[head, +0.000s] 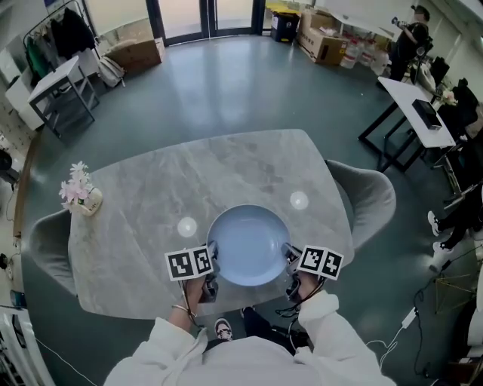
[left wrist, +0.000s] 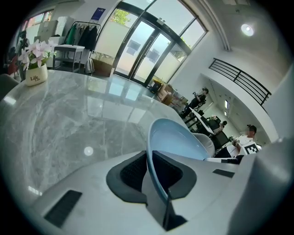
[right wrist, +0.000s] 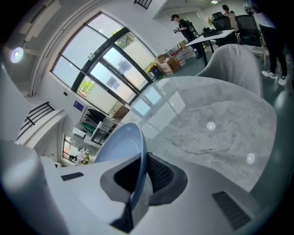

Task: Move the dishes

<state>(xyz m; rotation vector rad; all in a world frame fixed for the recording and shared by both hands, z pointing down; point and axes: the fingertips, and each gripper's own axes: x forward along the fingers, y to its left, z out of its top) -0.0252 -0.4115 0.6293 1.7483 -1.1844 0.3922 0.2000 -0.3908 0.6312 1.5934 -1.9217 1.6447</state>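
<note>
The word "Life" is showing in dark script on the small white flower pot (left wrist: pixel 36 75), which is sitting on the marble table (left wrist: pixel 69 119) at about ten o'clock in the left gripper view. A blue wall sign (left wrist: pixel 97 13) is hanging near eleven o'clock, its print too small to read.

Head view looks down; both gripper views share the bowl (head: pixel 247 245).

The blue plate (head: pixel 247 245) is smooth and glossy — the marble-look table (head: pixel 226 166) polished, grey-veined.
</note>
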